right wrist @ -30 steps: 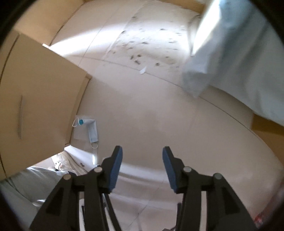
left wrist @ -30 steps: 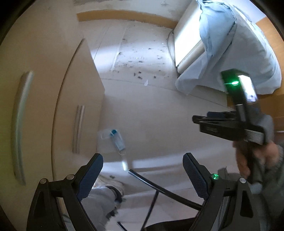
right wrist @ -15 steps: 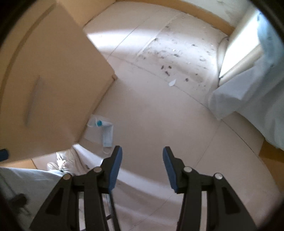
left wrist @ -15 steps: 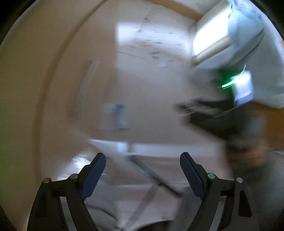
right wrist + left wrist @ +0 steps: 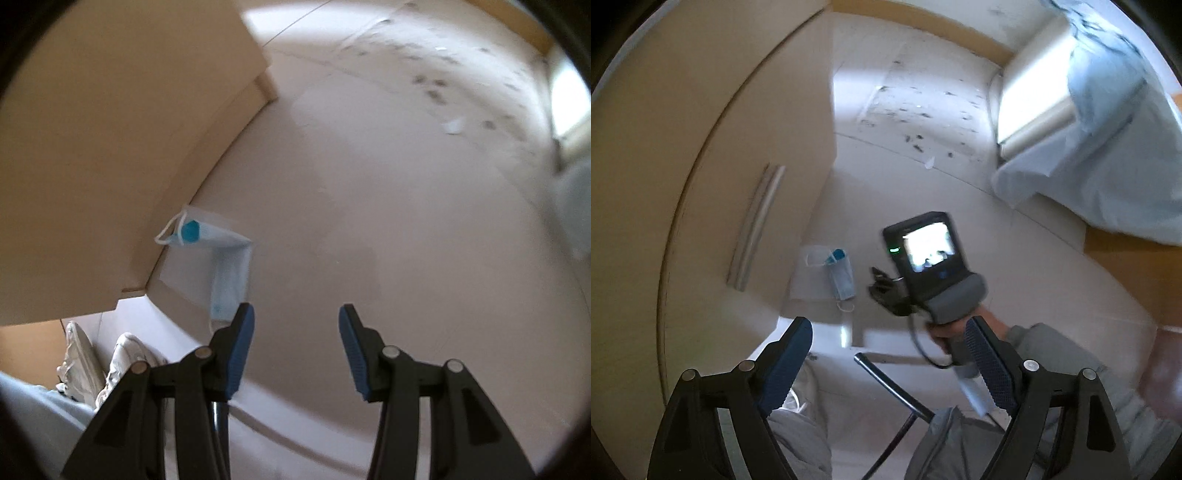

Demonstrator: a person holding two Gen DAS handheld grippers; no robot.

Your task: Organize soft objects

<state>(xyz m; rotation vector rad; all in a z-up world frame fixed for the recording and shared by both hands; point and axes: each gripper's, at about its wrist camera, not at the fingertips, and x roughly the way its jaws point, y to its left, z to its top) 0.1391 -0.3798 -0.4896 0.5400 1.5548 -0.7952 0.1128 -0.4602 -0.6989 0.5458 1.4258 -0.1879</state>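
Note:
A light blue face mask [image 5: 229,284] lies flat on the pale floor, partly on a clear white packet [image 5: 188,273], right beside the cupboard. A small bright blue piece [image 5: 190,230] sits at the mask's far end. My right gripper [image 5: 295,343] hangs open and low over the floor, pointing steeply down, with nothing between its fingers. The mask's near end lies just beyond the left fingertip [image 5: 243,325]. In the left wrist view the mask [image 5: 842,277] shows from higher up, and my left gripper [image 5: 888,365] is open and empty, pointing straight down.
A beige cupboard [image 5: 713,184] with a long metal handle [image 5: 757,229] stands at the left. A bed with a pale blue sheet [image 5: 1108,155] fills the right. Dark crumbs [image 5: 916,136] dot the far floor. The person's white shoes [image 5: 122,354] stand near the cupboard corner.
My right gripper has come down close to the floor, so the mask looms larger by its left finger. In the left wrist view the right hand has moved from the right edge to the middle.

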